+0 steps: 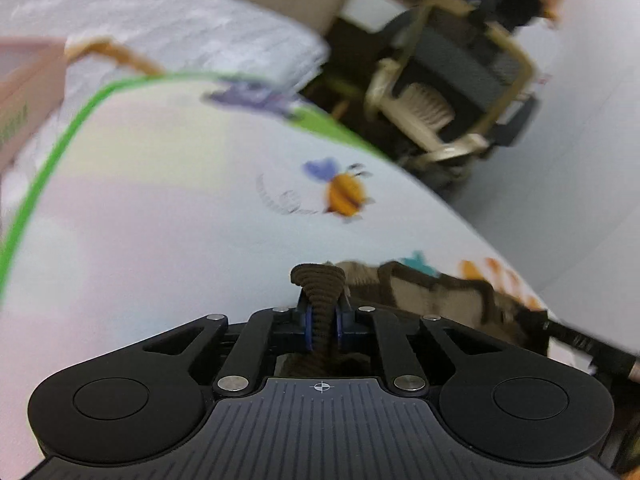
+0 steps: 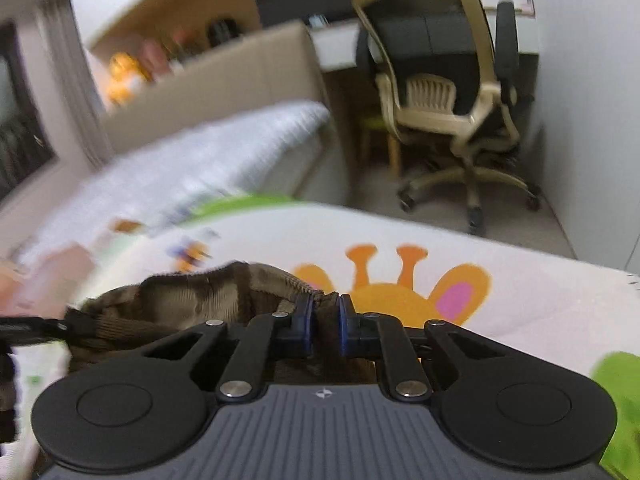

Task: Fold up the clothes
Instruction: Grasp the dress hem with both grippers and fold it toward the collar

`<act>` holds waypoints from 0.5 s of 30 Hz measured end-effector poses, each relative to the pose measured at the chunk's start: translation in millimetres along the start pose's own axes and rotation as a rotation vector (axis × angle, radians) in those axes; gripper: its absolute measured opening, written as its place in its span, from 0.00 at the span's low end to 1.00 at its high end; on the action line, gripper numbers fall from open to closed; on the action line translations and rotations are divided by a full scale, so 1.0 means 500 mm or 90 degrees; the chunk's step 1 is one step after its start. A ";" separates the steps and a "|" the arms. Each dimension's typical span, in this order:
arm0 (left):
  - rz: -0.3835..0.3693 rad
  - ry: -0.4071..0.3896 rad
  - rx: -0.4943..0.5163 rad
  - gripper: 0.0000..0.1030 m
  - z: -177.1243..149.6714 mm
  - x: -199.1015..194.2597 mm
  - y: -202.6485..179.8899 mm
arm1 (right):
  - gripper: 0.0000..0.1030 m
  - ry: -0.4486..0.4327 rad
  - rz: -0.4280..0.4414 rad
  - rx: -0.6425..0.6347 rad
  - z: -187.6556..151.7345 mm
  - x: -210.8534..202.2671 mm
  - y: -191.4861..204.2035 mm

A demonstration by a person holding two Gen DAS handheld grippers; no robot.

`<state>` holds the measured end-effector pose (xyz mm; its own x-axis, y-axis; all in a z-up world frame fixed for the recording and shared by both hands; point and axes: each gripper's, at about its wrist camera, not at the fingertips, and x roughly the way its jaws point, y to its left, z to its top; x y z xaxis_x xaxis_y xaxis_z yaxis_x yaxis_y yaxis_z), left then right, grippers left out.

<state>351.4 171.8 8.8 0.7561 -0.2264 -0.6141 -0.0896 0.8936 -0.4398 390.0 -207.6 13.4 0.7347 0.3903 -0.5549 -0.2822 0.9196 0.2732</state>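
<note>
Brown ribbed garment [image 1: 432, 296]: lies bunched on a pastel play mat [image 1: 160, 208], one edge pinched at each end. Left gripper [image 1: 321, 322]: fingers [image 1: 307, 322] pressed together on a ribbed fold that stands up between them. Right gripper [image 2: 325, 320]: fingers [image 2: 305, 320] clamped on a corner of the same cloth (the rest sags to the left in its view). Mat print: bee [image 1: 344, 192], orange giraffe head [image 2: 396, 288], green border. Beyond: white quilted bedding [image 1: 180, 28], cardboard box [image 2: 224, 92], beige office chair [image 2: 444, 100].
</note>
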 end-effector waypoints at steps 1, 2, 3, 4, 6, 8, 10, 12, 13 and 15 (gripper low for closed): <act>-0.020 -0.006 0.012 0.10 -0.009 -0.033 -0.005 | 0.11 -0.008 0.011 -0.007 -0.013 -0.043 0.000; -0.041 -0.013 0.023 0.09 -0.020 -0.069 -0.011 | 0.11 -0.016 0.022 -0.015 -0.026 -0.086 -0.001; -0.063 -0.019 0.034 0.10 -0.030 -0.104 -0.016 | 0.11 -0.024 0.033 -0.023 -0.039 -0.129 -0.001; -0.084 -0.025 0.045 0.10 -0.041 -0.139 -0.022 | 0.11 -0.032 0.044 -0.031 -0.052 -0.173 -0.001; -0.112 -0.027 0.074 0.10 -0.080 -0.200 -0.032 | 0.11 -0.021 0.055 -0.034 -0.109 -0.229 -0.010; -0.124 -0.011 0.091 0.10 -0.126 -0.244 -0.037 | 0.11 -0.001 0.059 -0.029 -0.169 -0.270 -0.022; -0.123 0.021 0.097 0.12 -0.179 -0.266 -0.033 | 0.11 0.025 0.039 -0.048 -0.221 -0.282 -0.032; -0.112 0.058 0.128 0.14 -0.232 -0.276 -0.028 | 0.11 0.051 0.018 -0.067 -0.273 -0.293 -0.042; -0.110 0.073 0.141 0.16 -0.252 -0.278 -0.026 | 0.11 0.059 0.008 -0.086 -0.292 -0.297 -0.043; -0.114 0.102 0.157 0.25 -0.285 -0.284 -0.020 | 0.20 0.072 -0.006 -0.123 -0.317 -0.310 -0.044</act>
<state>152.7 140.0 7.0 0.6323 -0.4289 -0.6452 0.2097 0.8964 -0.3904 184.6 -281.4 -31.4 0.6668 0.3747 -0.6442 -0.3975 0.9100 0.1179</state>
